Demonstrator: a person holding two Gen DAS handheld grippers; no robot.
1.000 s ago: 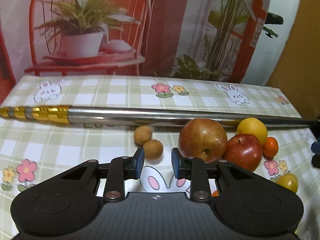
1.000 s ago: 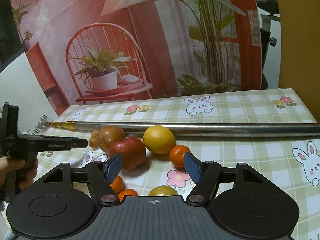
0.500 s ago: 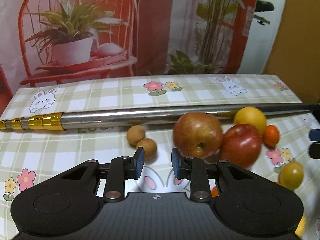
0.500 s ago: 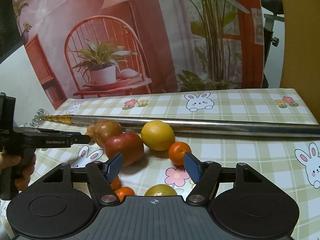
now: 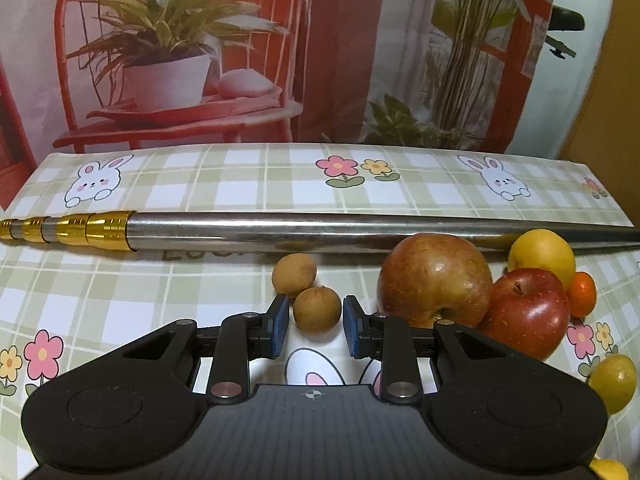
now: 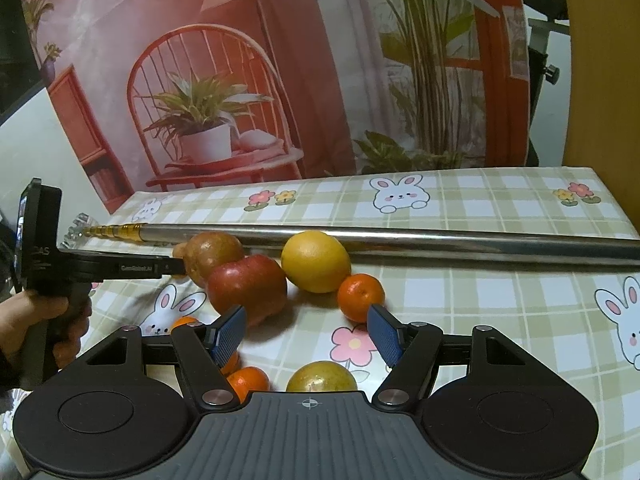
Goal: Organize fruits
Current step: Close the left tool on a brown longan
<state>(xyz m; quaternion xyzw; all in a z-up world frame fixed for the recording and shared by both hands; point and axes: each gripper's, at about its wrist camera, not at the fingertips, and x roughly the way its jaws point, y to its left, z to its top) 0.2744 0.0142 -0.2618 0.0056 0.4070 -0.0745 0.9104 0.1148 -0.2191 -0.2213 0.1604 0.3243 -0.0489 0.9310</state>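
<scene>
My left gripper (image 5: 314,330) is open, its blue pads on either side of a small brown longan (image 5: 317,310) without touching it. A second longan (image 5: 294,275) lies just behind. To the right sit a russet apple (image 5: 434,280), a red apple (image 5: 526,314), a yellow lemon (image 5: 542,256), a tangerine (image 5: 582,294) and a small yellow fruit (image 5: 612,378). My right gripper (image 6: 306,330) is open and empty above a yellow-green fruit (image 6: 322,377) and small tangerines (image 6: 248,382). Ahead of it lie the red apple (image 6: 248,290), lemon (image 6: 315,261) and a tangerine (image 6: 361,297).
A long steel telescopic pole (image 5: 320,232) with a gold tip lies across the checked tablecloth (image 5: 120,280) behind the fruit. The left gripper's body (image 6: 80,272) and hand show at the left of the right wrist view. A printed backdrop stands behind the table.
My left gripper has moved forward and left so the near longan now sits between its pads. The right gripper has barely moved.
</scene>
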